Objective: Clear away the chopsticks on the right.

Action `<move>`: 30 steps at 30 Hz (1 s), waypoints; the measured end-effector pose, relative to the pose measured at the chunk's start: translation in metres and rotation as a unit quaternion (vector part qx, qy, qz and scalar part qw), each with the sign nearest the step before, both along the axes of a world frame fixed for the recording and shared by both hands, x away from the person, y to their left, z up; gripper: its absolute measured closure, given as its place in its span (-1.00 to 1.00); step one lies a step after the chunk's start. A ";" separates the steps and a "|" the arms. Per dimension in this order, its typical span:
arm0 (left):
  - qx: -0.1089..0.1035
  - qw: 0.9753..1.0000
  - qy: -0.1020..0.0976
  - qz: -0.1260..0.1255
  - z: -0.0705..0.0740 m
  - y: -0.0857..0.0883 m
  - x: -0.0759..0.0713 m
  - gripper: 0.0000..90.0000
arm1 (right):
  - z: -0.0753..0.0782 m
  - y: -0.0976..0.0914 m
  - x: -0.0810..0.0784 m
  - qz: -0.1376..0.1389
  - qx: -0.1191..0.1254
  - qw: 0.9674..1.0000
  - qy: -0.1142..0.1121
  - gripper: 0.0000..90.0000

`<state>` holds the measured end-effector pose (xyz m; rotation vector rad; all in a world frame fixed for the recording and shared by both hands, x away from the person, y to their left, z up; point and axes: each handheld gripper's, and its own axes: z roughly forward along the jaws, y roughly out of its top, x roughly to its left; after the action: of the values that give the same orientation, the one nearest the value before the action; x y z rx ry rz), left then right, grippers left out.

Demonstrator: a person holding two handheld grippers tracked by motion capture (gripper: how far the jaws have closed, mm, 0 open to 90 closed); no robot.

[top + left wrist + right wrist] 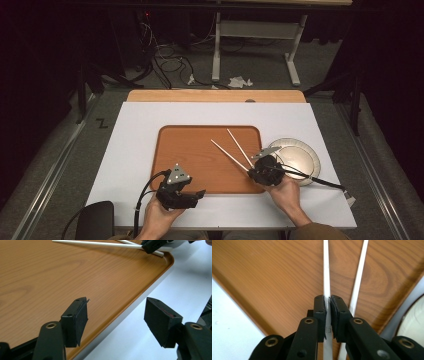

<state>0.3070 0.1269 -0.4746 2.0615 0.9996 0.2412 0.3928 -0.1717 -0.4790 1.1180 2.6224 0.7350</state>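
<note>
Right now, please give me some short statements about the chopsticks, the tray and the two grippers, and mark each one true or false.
1. The right gripper is closed on one white chopstick. True.
2. The second chopstick is also between those jaws. False: it lies beside them, outside the right-hand jaw.
3. The left gripper holds a chopstick. False: its jaws stand open with nothing between them, above the near edge of the tray.
4. A pale round plate sits to the right of the wooden tray. True.
5. The tray rests on a white board. True.
</note>
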 end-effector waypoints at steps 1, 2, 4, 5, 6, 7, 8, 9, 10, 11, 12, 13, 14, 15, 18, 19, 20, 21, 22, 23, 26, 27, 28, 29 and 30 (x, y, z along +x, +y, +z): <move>-0.001 1.000 -0.001 0.003 0.000 0.000 -0.001 -0.21 | -0.002 0.001 0.001 0.002 -0.004 1.000 -0.002 0.87; -0.002 1.000 0.000 0.005 0.000 0.001 -0.001 -0.21 | -0.003 0.002 0.002 0.003 -0.011 1.000 -0.003 0.87; -0.003 1.000 0.000 0.008 0.000 0.002 -0.002 -0.21 | -0.005 0.003 0.003 0.004 -0.013 1.000 -0.001 0.86; -0.001 1.000 0.000 0.008 0.000 0.003 -0.002 -0.21 | -0.005 0.003 0.003 0.006 -0.015 1.000 -0.001 0.86; -0.001 1.000 0.000 0.009 0.000 0.003 -0.003 -0.21 | -0.006 0.003 0.004 0.008 -0.017 1.000 -0.001 0.85; -0.001 1.000 0.000 0.011 0.000 0.004 -0.003 -0.21 | -0.006 0.004 0.004 0.009 -0.021 1.000 0.000 0.84; -0.002 1.000 0.000 0.012 0.000 0.004 -0.003 -0.21 | -0.007 0.004 0.005 0.010 -0.024 1.000 0.001 0.82; -0.001 1.000 0.001 0.012 0.000 0.004 -0.003 -0.21 | -0.007 0.004 0.005 0.011 -0.024 1.000 0.001 0.81; 0.000 1.000 0.000 0.013 0.000 0.004 -0.004 -0.21 | -0.007 0.004 0.005 0.011 -0.022 1.000 0.001 0.81; 0.000 1.000 0.000 0.015 0.000 0.005 -0.004 -0.21 | -0.006 0.005 0.005 0.011 -0.017 1.000 -0.003 0.82; -0.002 1.000 0.001 0.016 0.000 0.005 -0.004 -0.21 | -0.004 0.005 0.005 0.013 -0.016 1.000 -0.008 0.82; -0.002 1.000 0.001 0.018 -0.001 0.005 -0.005 -0.21 | -0.003 0.005 0.005 0.015 -0.010 1.000 -0.014 0.84; -0.001 1.000 0.001 0.018 -0.001 0.006 -0.005 -0.21 | -0.001 0.006 0.005 0.021 -0.009 1.000 -0.017 0.86; -0.001 1.000 0.002 0.021 -0.001 0.007 -0.006 -0.21 | 0.000 0.008 0.005 0.028 -0.004 0.999 -0.021 0.88; -0.002 1.000 0.002 0.026 -0.001 0.008 -0.007 -0.21 | -0.001 0.016 0.004 0.050 -0.003 0.999 -0.017 0.92; 0.000 1.000 0.002 0.028 -0.001 0.010 -0.008 -0.21 | -0.004 0.018 0.005 0.053 -0.001 0.999 -0.007 0.93; -0.002 1.000 0.001 0.031 -0.001 0.010 -0.009 -0.21 | -0.007 0.019 0.007 0.057 -0.011 0.998 -0.005 0.94; -0.002 0.999 0.000 0.033 0.000 0.011 -0.010 -0.21 | -0.009 0.020 0.009 0.058 -0.015 0.998 -0.004 0.95; 0.002 0.999 -0.002 0.035 0.000 0.013 -0.010 -0.21 | -0.010 0.020 0.011 0.056 -0.025 0.998 -0.002 0.95; 0.000 0.999 0.000 0.036 0.000 0.013 -0.011 -0.21 | -0.009 0.020 0.013 0.051 -0.028 0.998 -0.004 0.95; -0.001 0.999 0.002 0.043 0.000 0.016 -0.013 -0.21 | -0.009 0.019 0.017 0.041 -0.032 0.999 -0.010 0.95; -0.001 0.999 0.001 0.046 0.000 0.016 -0.014 -0.21 | -0.010 0.019 0.019 0.035 -0.033 0.999 -0.013 0.95; 0.000 0.999 0.001 0.047 0.000 0.017 -0.015 -0.21 | -0.009 0.018 0.021 0.033 -0.039 0.999 -0.015 0.95; -0.001 0.999 0.001 0.049 0.000 0.017 -0.015 -0.21 | -0.009 0.018 0.023 0.028 -0.040 0.999 -0.016 0.95; 0.000 0.999 0.001 0.051 -0.001 0.018 -0.016 -0.21 | -0.009 0.017 0.024 0.027 -0.044 0.999 -0.018 0.95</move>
<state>0.2908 0.1447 -0.4751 2.0128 1.1074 0.2908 0.4171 -0.1549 -0.4880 1.0053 2.6370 0.6379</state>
